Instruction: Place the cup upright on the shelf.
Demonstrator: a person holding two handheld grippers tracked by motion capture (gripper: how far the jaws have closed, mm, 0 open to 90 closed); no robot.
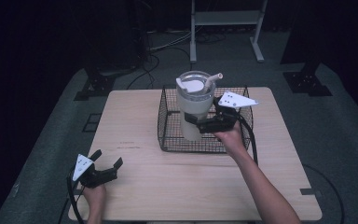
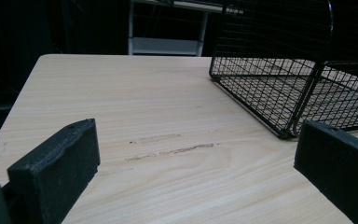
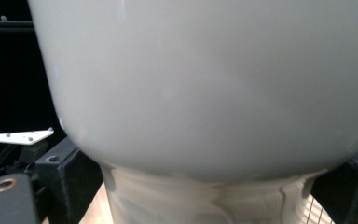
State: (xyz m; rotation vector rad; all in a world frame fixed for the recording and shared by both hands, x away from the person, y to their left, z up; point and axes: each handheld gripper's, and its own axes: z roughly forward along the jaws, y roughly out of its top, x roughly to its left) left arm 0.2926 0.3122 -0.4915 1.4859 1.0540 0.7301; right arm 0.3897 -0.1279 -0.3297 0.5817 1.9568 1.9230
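Right gripper (image 1: 196, 125) clamped on the tumbler (image 1: 193, 109), mid-transfer at the wire basket (image 1: 168, 123).

Tumbler: cream, lidded, with a straw (image 1: 213, 80); upright, its narrow base inside the basket near the middle. Jaws close on the narrower lower section, under the wide upper body, as the right gripper view confirms (image 3: 205, 93). I cannot tell whether the base touches the mesh floor or hangs just above it. Judged step: carrying the tumbler at the basket, whether in or out is unclear. Next move calls for a steady vertical path, keeping it upright and clear of the basket walls. Left gripper (image 1: 106, 167) rests with jaws wide apart, holding nothing, on the table (image 1: 140, 196) well apart from the basket.
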